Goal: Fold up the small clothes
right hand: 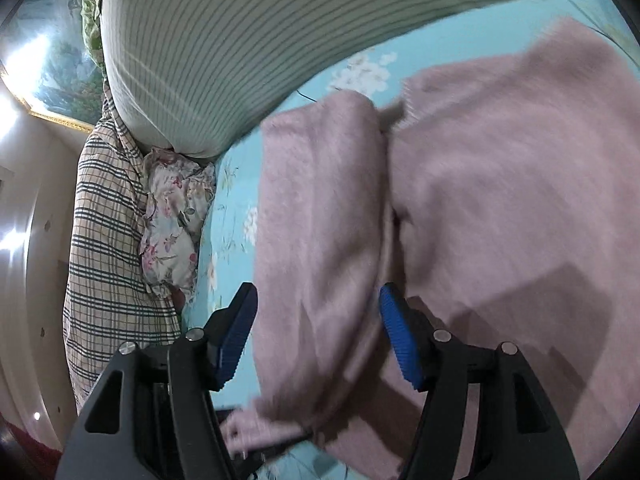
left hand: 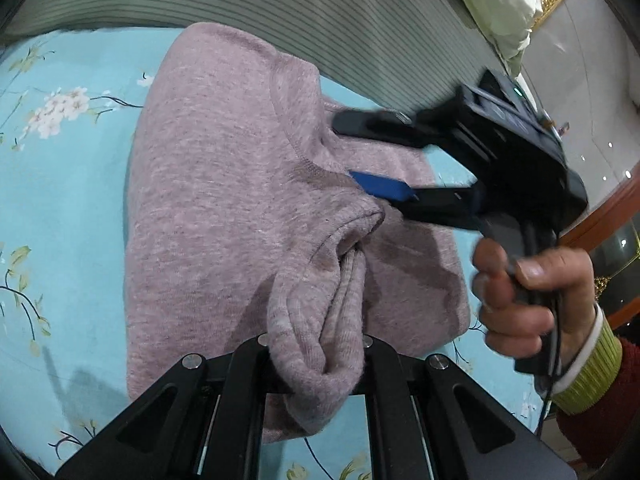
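Observation:
A small mauve knit sweater [left hand: 224, 184] lies on a light blue flowered bedsheet [left hand: 64, 184]. My left gripper [left hand: 316, 344] is shut on a bunched fold of the sweater, which hides its fingertips. My right gripper [left hand: 352, 152] shows in the left wrist view, held by a hand, its fingers spread over the sweater's edge with one blue pad [left hand: 380, 186] on the cloth. In the right wrist view the right gripper [right hand: 316, 316] is open, with a sweater fold [right hand: 320, 220] lying between its blue pads [right hand: 400, 340]. The view is blurred.
A green striped bolster [right hand: 224, 40] runs along the far side of the bed. A plaid pillow [right hand: 108, 248] and a flowered pillow [right hand: 172, 216] lie at the left. A white bundle [left hand: 504, 8] and wooden furniture [left hand: 600, 216] stand at the right.

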A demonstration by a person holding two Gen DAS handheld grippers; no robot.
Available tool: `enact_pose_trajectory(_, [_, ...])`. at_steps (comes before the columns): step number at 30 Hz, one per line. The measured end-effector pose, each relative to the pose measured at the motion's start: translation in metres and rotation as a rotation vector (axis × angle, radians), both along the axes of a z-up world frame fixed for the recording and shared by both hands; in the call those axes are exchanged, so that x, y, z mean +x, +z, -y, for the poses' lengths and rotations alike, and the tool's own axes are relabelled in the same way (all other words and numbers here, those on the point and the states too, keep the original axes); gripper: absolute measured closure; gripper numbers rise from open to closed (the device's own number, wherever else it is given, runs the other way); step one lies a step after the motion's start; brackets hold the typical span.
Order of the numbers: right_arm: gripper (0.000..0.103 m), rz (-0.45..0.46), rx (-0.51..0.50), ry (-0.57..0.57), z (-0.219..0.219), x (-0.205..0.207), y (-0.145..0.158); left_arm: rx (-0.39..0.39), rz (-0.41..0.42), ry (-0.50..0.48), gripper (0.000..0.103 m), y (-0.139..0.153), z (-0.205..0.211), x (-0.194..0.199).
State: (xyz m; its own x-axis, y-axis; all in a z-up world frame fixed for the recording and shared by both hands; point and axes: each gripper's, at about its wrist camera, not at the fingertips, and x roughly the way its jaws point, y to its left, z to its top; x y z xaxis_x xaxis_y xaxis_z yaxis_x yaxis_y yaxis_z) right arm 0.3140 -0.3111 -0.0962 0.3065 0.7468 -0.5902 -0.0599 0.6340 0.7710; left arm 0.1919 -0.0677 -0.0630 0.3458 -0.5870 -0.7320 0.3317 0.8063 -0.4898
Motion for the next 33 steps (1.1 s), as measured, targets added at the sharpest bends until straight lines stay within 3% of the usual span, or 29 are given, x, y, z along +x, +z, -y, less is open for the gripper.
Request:
enact_pose_trajectory(2, [0.039, -0.010, -0.015, -0.001, -0.008, 0.015, -0.003, -0.003, 0.004, 0.001, 0.097, 0.002, -0.006, -0.007])
enact_pose_trajectory(5, [0.055, 0.007, -0.029, -0.001, -0.015, 0.031, -0.002, -0.027, 0.002, 0.015, 0.097, 0.005, -0.003, -0.005])
enact_pose_trajectory(7, [0.092, 0.016, -0.034, -0.004, -0.016, 0.037, 0.004, -0.033, 0.006, 0.021, 0.097, 0.008, -0.005, -0.005])
enact_pose_trajectory(13, [0.093, 0.143, -0.061, -0.011, 0.003, 0.022, 0.046, -0.050, 0.044, 0.000, 0.097, 0.031, -0.002, -0.011])
enact_pose_trajectory(20, [0.093, 0.208, -0.128, -0.115, 0.071, -0.007, 0.083, -0.147, 0.082, -0.109, 0.097, 0.061, 0.035, -0.018])
enact_pose_trajectory(23, [0.093, 0.185, -0.210, -0.164, 0.099, -0.016, 0.074, -0.168, 0.088, -0.175, 0.097, 0.062, 0.064, -0.021])
enact_pose_trajectory(27, [0.093, 0.094, -0.267, -0.196, 0.122, -0.018, 0.032, -0.131, 0.064, -0.257, 0.097, 0.040, 0.113, -0.025])
enact_pose_trajectory(30, [0.093, 0.068, -0.245, -0.196, 0.125, -0.019, 0.013, -0.067, 0.024, -0.297, 0.097, 0.013, 0.136, -0.022])
enact_pose_trajectory(33, [0.093, 0.097, -0.209, -0.187, 0.124, -0.019, 0.015, -0.014, -0.001, -0.313, 0.097, -0.004, 0.145, -0.021])
